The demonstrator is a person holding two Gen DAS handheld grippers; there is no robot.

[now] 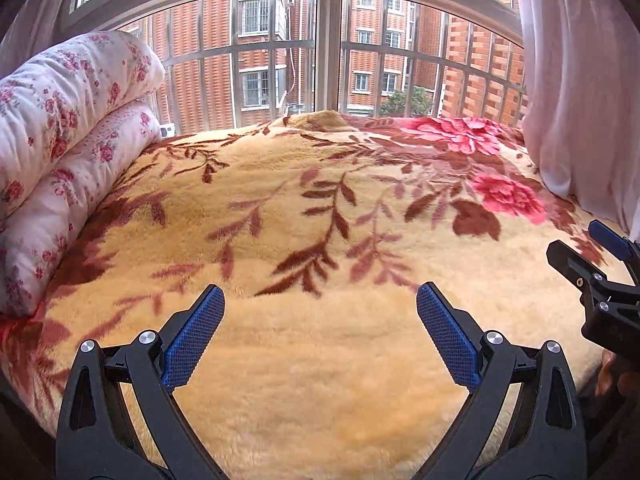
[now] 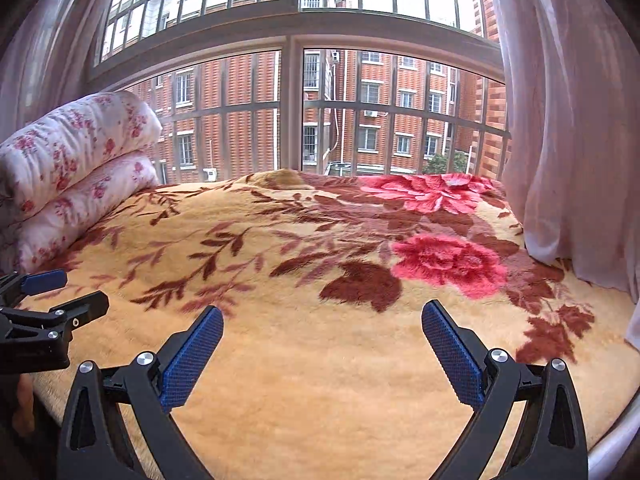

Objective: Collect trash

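No trash shows anywhere ahead of my fingers, so I cannot say where it lies. Both pairs are spread wide with nothing between them: my left gripper [image 1: 320, 300] and my right gripper [image 2: 322, 322] hang side by side over the near part of the bed. Beyond the fingertips the plush flowered blanket [image 1: 320, 200] runs bare to the window [image 1: 328, 40]; folded quilts [image 1: 60, 120] sit far off to the left, a curtain [image 1: 580, 80] to the right. I judge bedroom litter would be light, soft and crushable, so I would pinch it across the middle, without snagging the blanket pile.
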